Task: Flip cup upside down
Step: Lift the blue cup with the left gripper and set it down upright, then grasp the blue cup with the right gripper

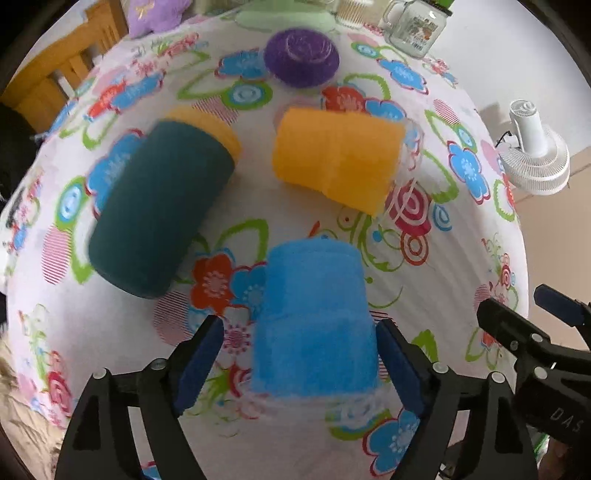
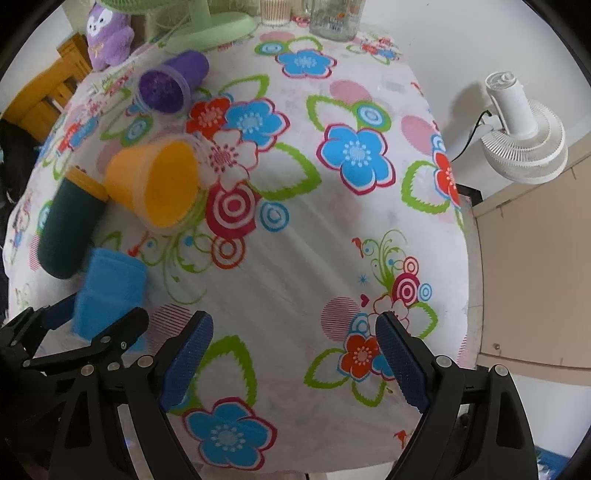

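Note:
A blue cup (image 1: pixel 314 325) stands upside down on the flowered tablecloth, its rim down, between the fingers of my left gripper (image 1: pixel 301 354). The jaws are open and a small gap shows on each side of the cup. The right wrist view shows the same blue cup (image 2: pixel 110 291) and the left gripper (image 2: pixel 92 325) at the left. My right gripper (image 2: pixel 293 354) is open and empty over bare cloth; it also shows in the left wrist view (image 1: pixel 532 314) at the right edge.
A dark green cup (image 1: pixel 159 210), an orange cup (image 1: pixel 336 155) and a purple cup (image 1: pixel 301 57) lie on their sides farther back. A glass mug (image 1: pixel 415 26), a green fan base (image 2: pixel 207 33) and a purple plush (image 2: pixel 109 35) stand at the far edge. A white fan (image 2: pixel 524 129) is off the table's right side.

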The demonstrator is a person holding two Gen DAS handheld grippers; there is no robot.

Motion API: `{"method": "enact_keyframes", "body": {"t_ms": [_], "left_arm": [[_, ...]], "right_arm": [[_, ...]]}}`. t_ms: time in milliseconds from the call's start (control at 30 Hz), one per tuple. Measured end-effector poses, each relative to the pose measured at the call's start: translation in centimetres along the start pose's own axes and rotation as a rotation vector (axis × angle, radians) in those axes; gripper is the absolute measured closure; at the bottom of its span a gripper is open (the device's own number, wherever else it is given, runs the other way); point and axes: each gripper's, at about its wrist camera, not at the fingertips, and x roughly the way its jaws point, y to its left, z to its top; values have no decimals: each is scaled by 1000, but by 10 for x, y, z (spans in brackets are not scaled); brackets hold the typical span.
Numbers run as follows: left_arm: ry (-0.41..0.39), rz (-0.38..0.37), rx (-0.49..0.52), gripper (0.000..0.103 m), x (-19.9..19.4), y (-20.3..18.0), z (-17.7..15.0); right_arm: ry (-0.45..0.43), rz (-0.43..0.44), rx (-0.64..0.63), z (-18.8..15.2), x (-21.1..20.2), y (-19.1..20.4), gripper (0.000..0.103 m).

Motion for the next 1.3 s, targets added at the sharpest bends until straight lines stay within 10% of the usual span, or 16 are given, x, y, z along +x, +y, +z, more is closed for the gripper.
{"method": "enact_keyframes", "body": {"t_ms": [233,567,1300], "left_arm": [[-9,-68,-4,16,-42,19,7],[-31,92,156,16,-66,49,10],[52,113,297,14,-24,91,25]], "right_arm": [[-62,26,58,2,-39,7,12],[-44,86,115,5,-48,56,12],[155,52,41,38,28,121,19]]}}
